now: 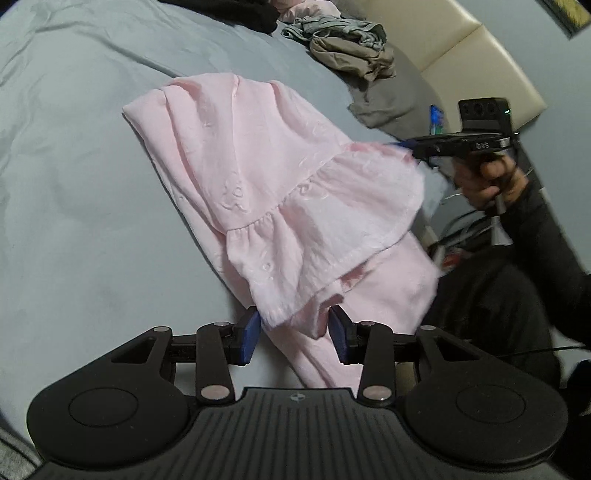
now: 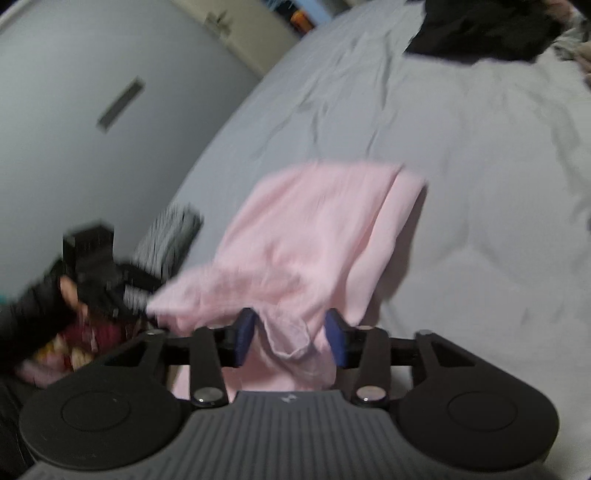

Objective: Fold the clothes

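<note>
Up close, the left gripper (image 1: 294, 334) is seen with jaws apart, a frilled hem corner of the pink dress (image 1: 258, 177) hanging between the blue pads (image 1: 248, 338) without being pinched. Same deal on the right gripper (image 2: 290, 338): jaws parted, a loose fold of pink cloth drooping between them, nothing clamped. The dress is spread half-folded on the grey sheet (image 1: 74, 184), one end trailing over the bed's near edge. Plenty of bare sheet is left beyond it and to the side. Further back, a grey clothes pile (image 1: 354, 51) and a black garment (image 2: 484, 29) are parked near the far edge. No readable writing can be made out; it's too blurry.
</note>
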A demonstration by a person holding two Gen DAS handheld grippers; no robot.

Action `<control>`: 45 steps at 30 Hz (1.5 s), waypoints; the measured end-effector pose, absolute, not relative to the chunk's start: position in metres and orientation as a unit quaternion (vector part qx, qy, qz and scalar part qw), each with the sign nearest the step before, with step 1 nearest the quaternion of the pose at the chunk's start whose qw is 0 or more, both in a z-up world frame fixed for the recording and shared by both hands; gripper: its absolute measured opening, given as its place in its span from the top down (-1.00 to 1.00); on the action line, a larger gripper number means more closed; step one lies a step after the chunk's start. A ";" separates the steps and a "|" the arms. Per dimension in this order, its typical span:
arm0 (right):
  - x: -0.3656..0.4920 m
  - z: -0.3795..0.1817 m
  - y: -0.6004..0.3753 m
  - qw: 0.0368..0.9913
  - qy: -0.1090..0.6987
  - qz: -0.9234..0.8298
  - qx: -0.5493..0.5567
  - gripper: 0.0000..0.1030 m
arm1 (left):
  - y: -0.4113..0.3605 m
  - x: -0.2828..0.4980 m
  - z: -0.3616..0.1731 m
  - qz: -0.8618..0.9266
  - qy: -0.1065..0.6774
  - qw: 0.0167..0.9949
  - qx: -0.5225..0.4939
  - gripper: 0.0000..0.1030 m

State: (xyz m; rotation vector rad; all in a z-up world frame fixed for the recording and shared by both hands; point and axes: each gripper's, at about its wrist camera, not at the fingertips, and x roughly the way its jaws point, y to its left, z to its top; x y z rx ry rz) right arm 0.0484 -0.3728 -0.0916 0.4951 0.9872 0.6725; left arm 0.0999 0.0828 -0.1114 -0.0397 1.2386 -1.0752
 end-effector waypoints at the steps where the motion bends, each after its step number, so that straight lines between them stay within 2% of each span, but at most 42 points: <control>1: 0.049 -0.089 -0.375 0.802 0.453 0.309 0.237 -0.13 | 0.086 0.103 -0.108 -0.481 0.551 0.682 -0.022 0.21; 3: 0.051 -0.087 -0.383 0.806 0.440 0.304 0.253 -0.14 | 0.092 0.113 -0.101 -0.476 0.542 0.692 -0.040 0.20; 5: 0.060 -0.087 -0.378 0.817 0.437 0.276 0.255 -0.15 | 0.098 0.125 -0.098 -0.458 0.528 0.712 -0.072 0.08; 7: 0.068 -0.091 -0.368 0.826 0.447 0.239 0.246 -0.15 | 0.097 0.135 -0.099 -0.416 0.516 0.743 -0.095 0.03; 10: 0.083 -0.100 -0.351 0.830 0.468 0.192 0.234 -0.15 | 0.086 0.146 -0.103 -0.362 0.506 0.773 -0.123 0.03; 14: 0.093 -0.107 -0.337 0.827 0.483 0.171 0.231 -0.15 | 0.071 0.153 -0.105 -0.385 0.502 0.756 -0.169 0.03; 17: 0.095 -0.111 -0.335 0.826 0.491 0.159 0.230 -0.15 | 0.061 0.154 -0.105 -0.375 0.505 0.763 -0.145 -0.05; 24: 0.096 -0.117 -0.331 0.819 0.507 0.157 0.218 -0.14 | 0.039 0.158 -0.132 -0.333 0.545 0.760 -0.118 -0.05; 25: 0.096 -0.117 -0.330 0.818 0.506 0.160 0.219 -0.03 | 0.034 0.159 -0.136 -0.331 0.548 0.760 -0.111 -0.05; 26: 0.096 -0.117 -0.329 0.818 0.506 0.163 0.219 0.22 | 0.028 0.159 -0.138 -0.331 0.547 0.761 -0.107 -0.05; 27: 0.097 -0.117 -0.328 0.817 0.506 0.165 0.220 0.33 | 0.022 0.160 -0.139 -0.331 0.545 0.764 -0.105 -0.05; 28: 0.098 -0.117 -0.328 0.817 0.506 0.167 0.221 0.54 | 0.018 0.160 -0.140 -0.330 0.542 0.766 -0.103 -0.05; 31: 0.099 -0.117 -0.325 0.817 0.505 0.175 0.218 0.69 | 0.011 0.163 -0.138 -0.325 0.542 0.769 -0.098 -0.05; 33: 0.100 -0.117 -0.324 0.817 0.504 0.179 0.218 0.78 | 0.008 0.166 -0.142 -0.316 0.548 0.768 -0.099 0.06; 34: 0.100 -0.117 -0.325 0.817 0.503 0.178 0.218 0.81 | 0.007 0.167 -0.143 -0.315 0.549 0.767 -0.104 0.50; 37: 0.100 -0.113 -0.329 0.824 0.487 0.177 0.228 0.86 | 0.010 0.167 -0.138 -0.326 0.536 0.770 -0.118 0.80; 45: 0.108 -0.089 -0.347 0.849 0.406 0.188 0.280 0.92 | 0.014 0.178 -0.122 -0.327 0.499 0.785 -0.166 0.83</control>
